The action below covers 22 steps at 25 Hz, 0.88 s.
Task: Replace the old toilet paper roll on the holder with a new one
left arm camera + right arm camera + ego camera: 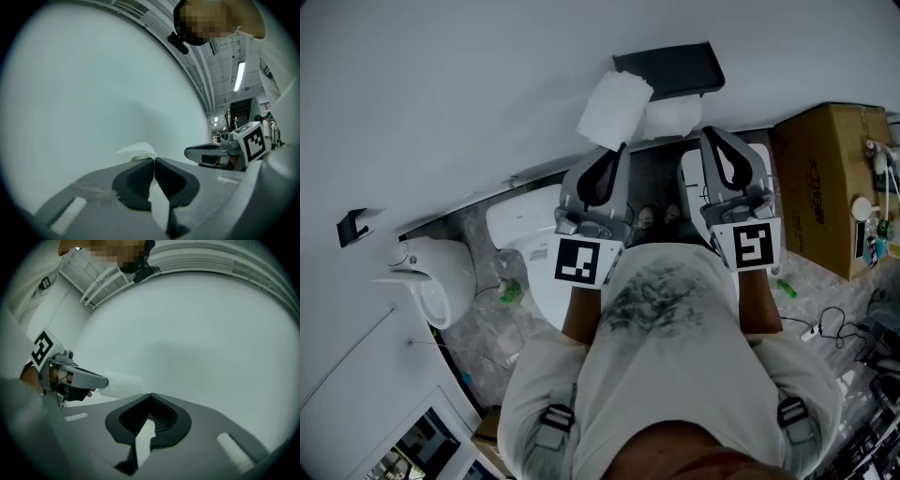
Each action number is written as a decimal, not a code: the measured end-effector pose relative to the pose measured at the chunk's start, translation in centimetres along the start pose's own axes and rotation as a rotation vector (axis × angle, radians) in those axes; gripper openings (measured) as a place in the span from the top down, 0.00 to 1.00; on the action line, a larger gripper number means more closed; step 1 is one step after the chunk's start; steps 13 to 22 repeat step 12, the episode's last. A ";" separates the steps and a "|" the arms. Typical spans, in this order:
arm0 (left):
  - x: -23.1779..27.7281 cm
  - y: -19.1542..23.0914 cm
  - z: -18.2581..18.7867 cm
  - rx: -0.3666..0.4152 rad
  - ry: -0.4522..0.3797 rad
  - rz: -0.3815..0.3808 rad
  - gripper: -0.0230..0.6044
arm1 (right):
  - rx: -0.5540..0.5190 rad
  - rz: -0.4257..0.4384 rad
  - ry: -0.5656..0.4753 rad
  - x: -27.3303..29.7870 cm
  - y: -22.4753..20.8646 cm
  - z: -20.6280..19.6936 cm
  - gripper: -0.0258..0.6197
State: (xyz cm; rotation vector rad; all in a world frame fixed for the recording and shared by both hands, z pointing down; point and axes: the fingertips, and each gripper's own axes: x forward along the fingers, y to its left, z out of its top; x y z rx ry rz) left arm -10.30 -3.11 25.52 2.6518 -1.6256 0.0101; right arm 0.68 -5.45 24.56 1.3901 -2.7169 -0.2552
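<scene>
Roll (614,111) top centre, pinched by left gripper (621,148); right gripper (707,132) beside it clenched on nothing; holder (670,70) just above.

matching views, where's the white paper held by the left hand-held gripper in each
Head view: top centre, white paper at left hand-held gripper tip.
Left gripper view: white paper low centre, past the shut jaws.
Right gripper view: white paper lower left.
Shared landmark: white wall.

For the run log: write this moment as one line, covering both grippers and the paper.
left gripper: shut on paper sheet | right gripper: shut, nothing seen held | roll: under holder
</scene>
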 end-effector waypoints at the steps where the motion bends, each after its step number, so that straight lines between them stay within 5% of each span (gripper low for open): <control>1: 0.0 0.0 0.1 0.001 -0.001 -0.002 0.94 | 0.001 0.000 0.001 0.0 0.0 0.0 0.96; 22: 1.6 -0.1 0.5 0.004 -0.007 -0.015 0.94 | 0.004 -0.002 0.002 0.9 -1.1 -0.2 0.96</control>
